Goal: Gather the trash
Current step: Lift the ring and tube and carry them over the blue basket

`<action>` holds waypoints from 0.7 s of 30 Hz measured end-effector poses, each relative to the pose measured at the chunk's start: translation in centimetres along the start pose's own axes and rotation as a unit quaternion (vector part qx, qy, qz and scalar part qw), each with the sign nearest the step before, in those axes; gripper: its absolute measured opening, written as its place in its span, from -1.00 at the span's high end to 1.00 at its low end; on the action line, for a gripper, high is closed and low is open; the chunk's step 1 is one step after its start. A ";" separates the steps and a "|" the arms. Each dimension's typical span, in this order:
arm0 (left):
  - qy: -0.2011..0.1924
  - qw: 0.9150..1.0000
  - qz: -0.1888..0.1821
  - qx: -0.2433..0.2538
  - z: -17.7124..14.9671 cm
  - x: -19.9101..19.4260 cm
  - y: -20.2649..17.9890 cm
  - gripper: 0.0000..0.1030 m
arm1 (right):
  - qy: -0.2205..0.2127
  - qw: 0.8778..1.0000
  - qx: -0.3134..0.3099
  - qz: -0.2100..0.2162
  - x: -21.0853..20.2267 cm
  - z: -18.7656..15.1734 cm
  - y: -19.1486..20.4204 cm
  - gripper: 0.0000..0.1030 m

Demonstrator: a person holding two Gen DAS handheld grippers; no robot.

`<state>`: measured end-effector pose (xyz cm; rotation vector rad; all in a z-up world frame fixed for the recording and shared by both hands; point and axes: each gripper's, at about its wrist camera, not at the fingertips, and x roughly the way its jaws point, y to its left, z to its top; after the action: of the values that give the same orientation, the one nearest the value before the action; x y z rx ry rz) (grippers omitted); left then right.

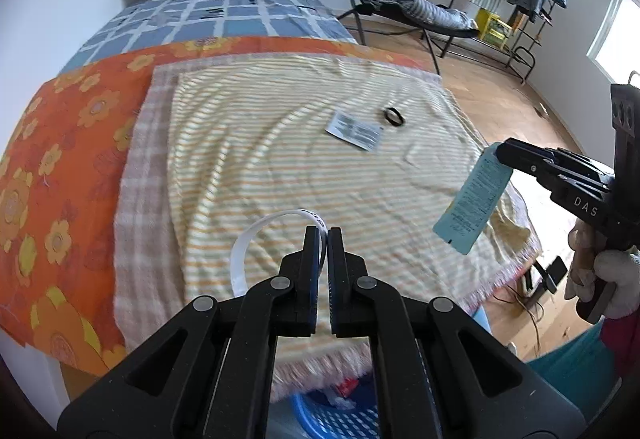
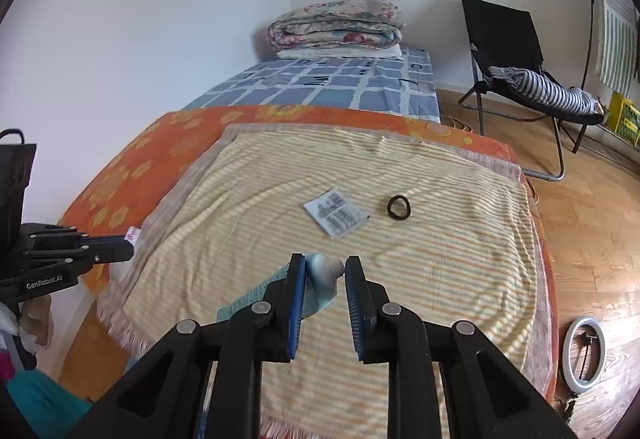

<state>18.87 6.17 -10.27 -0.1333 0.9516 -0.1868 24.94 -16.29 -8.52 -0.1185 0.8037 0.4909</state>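
Observation:
My left gripper [image 1: 328, 235] is shut on a curled white paper strip [image 1: 256, 239] above the near edge of the yellow striped towel [image 1: 280, 159]. In the right wrist view it shows at the left [image 2: 130, 241], the strip's end [image 2: 133, 235] poking out of its tips. My right gripper [image 2: 325, 271] is shut on a light blue tube [image 2: 320, 287], which hangs from its tips above the towel's right side [image 1: 474, 199]. A white printed packet [image 2: 336, 217] and a black hair tie [image 2: 398, 207] lie on the towel further back.
The towel covers an orange flowered sheet [image 1: 60, 159] on a bed with a folded quilt [image 2: 336, 23] at its far end. A blue basket [image 1: 340, 415] stands under the near edge. A black chair [image 2: 516, 55] and a ring light [image 2: 584, 355] stand on the wooden floor.

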 end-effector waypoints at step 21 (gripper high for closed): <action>0.047 0.998 -0.046 0.004 -8.9 -0.4 -5.8 0.96 | 0.043 0.998 -0.042 0.001 -4.2 -9.5 3.1 0.63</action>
<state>10.82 0.29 -13.94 -0.1628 1.0382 -0.2826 14.75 -17.84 -11.92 -0.2186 0.8681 0.5245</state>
